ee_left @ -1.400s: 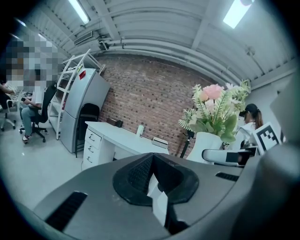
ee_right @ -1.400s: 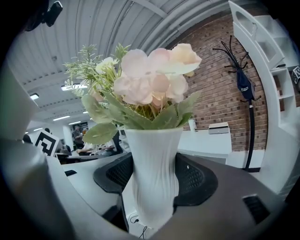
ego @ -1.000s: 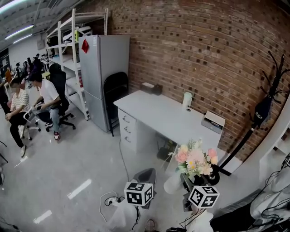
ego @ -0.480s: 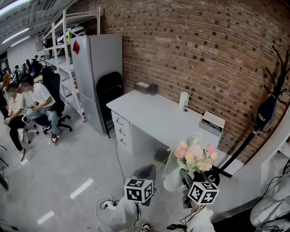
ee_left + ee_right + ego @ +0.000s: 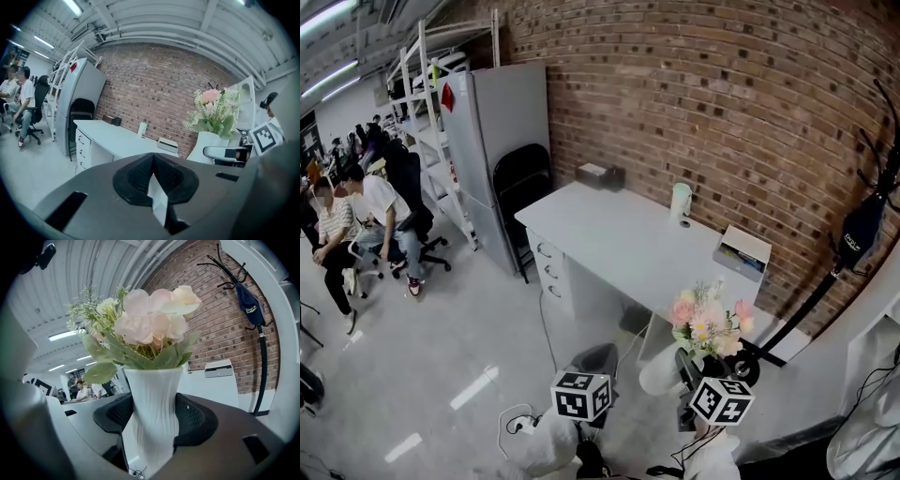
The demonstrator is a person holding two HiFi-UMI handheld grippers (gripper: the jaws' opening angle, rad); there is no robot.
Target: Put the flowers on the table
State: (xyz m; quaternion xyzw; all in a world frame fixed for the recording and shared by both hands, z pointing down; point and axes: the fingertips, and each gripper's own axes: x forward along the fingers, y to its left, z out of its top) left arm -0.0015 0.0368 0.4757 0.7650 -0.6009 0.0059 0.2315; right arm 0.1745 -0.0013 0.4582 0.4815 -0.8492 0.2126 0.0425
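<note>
Between the fingers of the right gripper (image 5: 154, 425) stands a white ribbed vase (image 5: 154, 399). The pads are closed on its narrow waist from both sides. It sits upright, its foot dropping below the fingers and the flowers (image 5: 150, 324), pink blooms among green leaves, spreading above them. The left gripper (image 5: 153, 183) has its fingers pressed together with nothing between them. It hangs to the left of the vase, apart from it.

The vase looks thin and rigid, probably light but brittle, with a smooth surface that could slip. The ribs and the waist give the pads purchase, so a hold at the waist seems the right one. The bouquet is soft and top-heavy, so I judge tilting the main danger. The foot should meet the surface flat before the fingers part.

Beyond the fingers lies the white table (image 5: 609, 234), well ahead of the vase and not yet under it. Toward its far edge stand a pale cylinder (image 5: 680, 202) and a white box (image 5: 742, 251), before a brick wall (image 5: 694, 94).

Only the right gripper view shows the pads on the waist. The head view does not show that contact, but it alone shows the bare tabletop. The left gripper view shows the vase from the side, upright.
</note>
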